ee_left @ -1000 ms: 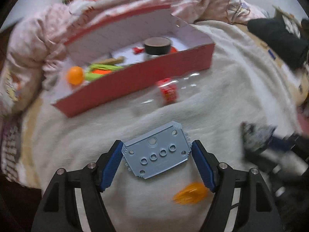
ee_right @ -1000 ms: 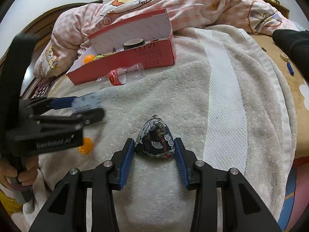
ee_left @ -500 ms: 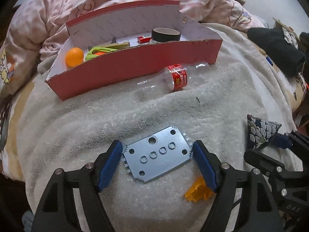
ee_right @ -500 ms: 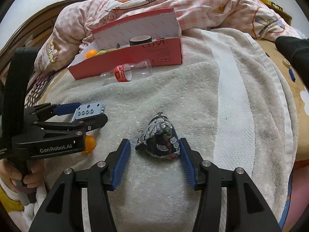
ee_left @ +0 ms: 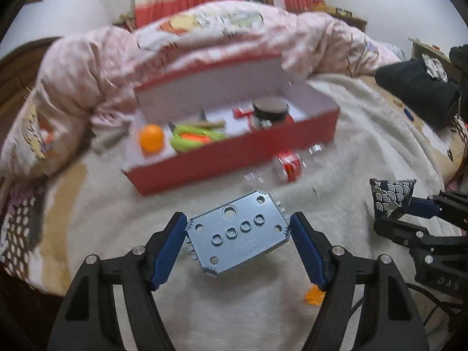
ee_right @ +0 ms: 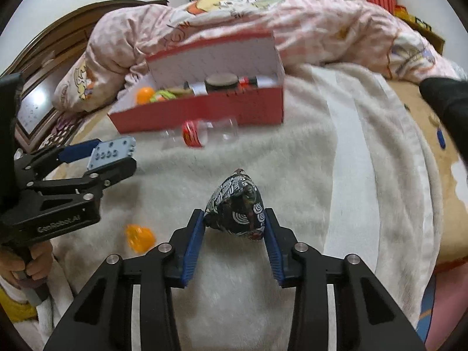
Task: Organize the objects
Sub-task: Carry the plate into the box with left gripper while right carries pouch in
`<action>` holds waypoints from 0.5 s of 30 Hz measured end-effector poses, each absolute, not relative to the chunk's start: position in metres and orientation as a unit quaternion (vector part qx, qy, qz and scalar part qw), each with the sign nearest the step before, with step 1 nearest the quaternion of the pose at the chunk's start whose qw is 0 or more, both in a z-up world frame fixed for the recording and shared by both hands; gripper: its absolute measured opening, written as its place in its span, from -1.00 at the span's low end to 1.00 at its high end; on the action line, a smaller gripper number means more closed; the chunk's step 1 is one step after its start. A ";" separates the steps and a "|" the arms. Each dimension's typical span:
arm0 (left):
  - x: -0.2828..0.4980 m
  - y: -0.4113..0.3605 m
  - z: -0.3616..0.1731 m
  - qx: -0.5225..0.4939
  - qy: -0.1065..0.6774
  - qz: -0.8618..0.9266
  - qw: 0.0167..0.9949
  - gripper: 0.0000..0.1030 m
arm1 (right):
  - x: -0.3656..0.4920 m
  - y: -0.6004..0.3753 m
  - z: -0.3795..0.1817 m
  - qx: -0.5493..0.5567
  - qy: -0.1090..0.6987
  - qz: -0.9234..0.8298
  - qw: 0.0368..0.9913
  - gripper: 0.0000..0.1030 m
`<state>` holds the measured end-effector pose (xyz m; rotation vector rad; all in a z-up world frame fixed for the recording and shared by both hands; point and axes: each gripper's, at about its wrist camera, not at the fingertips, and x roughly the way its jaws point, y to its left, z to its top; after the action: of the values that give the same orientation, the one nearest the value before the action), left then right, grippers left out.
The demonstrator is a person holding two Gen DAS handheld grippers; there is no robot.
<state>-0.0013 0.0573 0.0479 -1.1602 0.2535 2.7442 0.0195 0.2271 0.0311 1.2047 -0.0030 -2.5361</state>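
While my left gripper (ee_left: 238, 239) clamps the grey plate (ee_left: 237, 235) at lower centre, my right gripper (ee_right: 234, 228) pinches the patterned pouch (ee_right: 235, 209). Both hang above the towel (ee_right: 292, 158), with the red box (ee_left: 234, 149) in the upper middle.

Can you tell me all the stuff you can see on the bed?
box: 1, red, open, by the quilt
ball: 1, orange, in box
tape roll: 1, black, in box
green thing: 1, green and orange, in box
bottle: 1, clear, red label, before box
orange toy: 1, on towel
towel: 1, white
quilt: 1, pink
plate: 1, grey-blue, in left gripper
pouch: 1, dark patterned, in right gripper
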 end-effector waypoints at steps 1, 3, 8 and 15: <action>-0.003 0.052 0.051 -0.384 0.083 0.917 0.072 0.42 | 0.017 0.224 0.036 0.417 0.003 -0.893 0.168 -0.20; -0.009 0.040 0.057 -0.384 0.075 0.918 0.060 0.42 | 0.012 0.219 0.043 0.409 0.005 -0.896 0.172 -0.20; -0.038 0.011 0.069 -0.400 0.035 0.915 0.030 0.42 | -0.010 0.200 0.057 0.400 0.013 -0.897 0.188 -0.20; -0.080 -0.010 0.078 -0.404 -0.025 0.914 0.035 0.42 | -0.050 0.179 0.079 0.382 0.022 -0.901 0.203 -0.20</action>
<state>-0.0803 -0.0096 0.0783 -1.2419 -0.0754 2.8073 -0.0500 0.1793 0.0788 1.0652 0.0626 -2.5153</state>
